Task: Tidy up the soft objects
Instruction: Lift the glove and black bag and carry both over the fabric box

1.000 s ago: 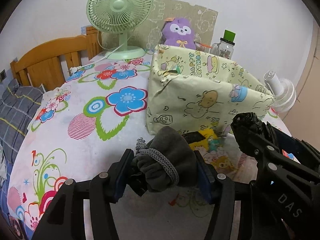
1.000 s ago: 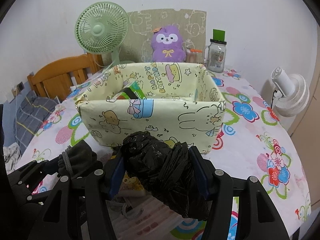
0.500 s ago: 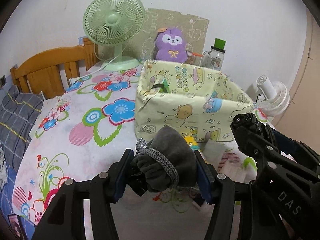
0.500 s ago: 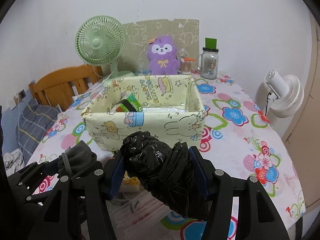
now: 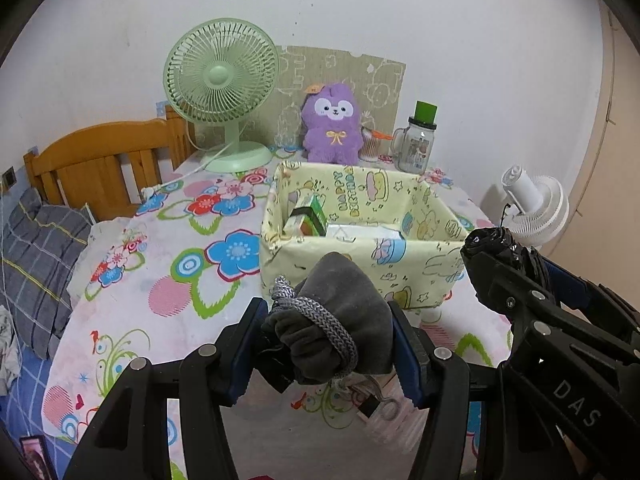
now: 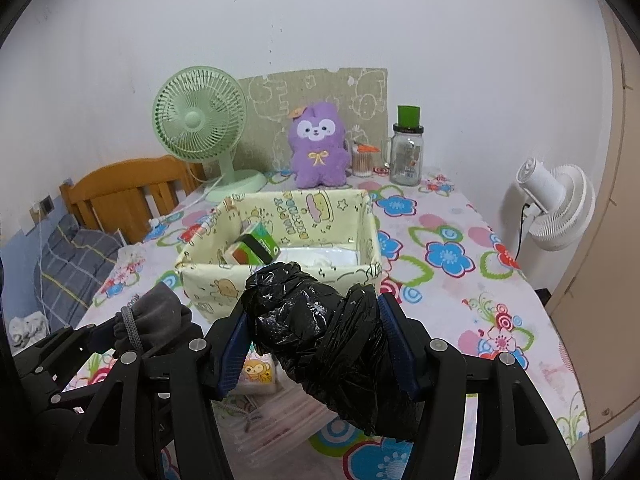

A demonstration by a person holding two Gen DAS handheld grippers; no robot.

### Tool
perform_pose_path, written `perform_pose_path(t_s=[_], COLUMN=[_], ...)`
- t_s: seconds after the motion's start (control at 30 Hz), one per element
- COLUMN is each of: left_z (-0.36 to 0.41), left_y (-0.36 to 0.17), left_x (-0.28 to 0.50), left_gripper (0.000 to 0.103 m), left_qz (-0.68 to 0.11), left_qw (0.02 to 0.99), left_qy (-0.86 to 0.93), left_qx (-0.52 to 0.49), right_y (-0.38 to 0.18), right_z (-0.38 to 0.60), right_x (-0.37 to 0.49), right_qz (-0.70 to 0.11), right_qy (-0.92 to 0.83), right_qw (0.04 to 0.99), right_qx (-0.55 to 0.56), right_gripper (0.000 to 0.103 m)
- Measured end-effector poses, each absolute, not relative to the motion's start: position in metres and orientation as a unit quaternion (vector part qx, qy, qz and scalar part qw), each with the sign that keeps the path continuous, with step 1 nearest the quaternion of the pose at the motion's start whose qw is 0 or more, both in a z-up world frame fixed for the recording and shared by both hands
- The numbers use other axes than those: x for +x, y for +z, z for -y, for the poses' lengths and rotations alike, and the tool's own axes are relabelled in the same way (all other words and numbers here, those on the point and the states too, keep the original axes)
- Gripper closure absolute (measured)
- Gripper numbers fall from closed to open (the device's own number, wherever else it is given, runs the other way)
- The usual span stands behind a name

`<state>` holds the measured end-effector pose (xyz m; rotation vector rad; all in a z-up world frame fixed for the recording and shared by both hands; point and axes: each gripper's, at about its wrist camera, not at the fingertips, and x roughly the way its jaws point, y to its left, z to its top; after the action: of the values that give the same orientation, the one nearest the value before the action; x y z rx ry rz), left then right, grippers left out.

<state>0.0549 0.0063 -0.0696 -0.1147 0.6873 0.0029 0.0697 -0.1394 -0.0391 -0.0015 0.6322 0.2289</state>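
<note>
Left claw [image 5: 326,344] clamped on grey drawstring pouch [image 5: 340,316], right claw [image 6: 318,344] clamped on black plastic bag [image 6: 320,332], both above surface short of yellow box [image 6: 280,240] at 12 o'clock; advise clearing near rim before release.

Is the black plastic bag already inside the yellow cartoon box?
No, the black plastic bag is clamped in the right hand-held gripper, in front of the yellow cartoon box, not in it.
</note>
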Motion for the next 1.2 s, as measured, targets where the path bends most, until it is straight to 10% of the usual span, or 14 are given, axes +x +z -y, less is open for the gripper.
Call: perform_pose_path(t_s=[1.2], left_z=[0.000], left_y=[-0.011], left_x=[0.068], left_gripper=[0.042], left_qz=[-0.296], left_qw=[0.954], left_qy=[0.009], left_qx=[-0.037], right_y=[0.020], right_z=[0.143], right_x=[0.081], right_qz=[-0.273], right_qy=[0.130], right_qw=[0.953], right_qx=[0.008], right_gripper=[0.039])
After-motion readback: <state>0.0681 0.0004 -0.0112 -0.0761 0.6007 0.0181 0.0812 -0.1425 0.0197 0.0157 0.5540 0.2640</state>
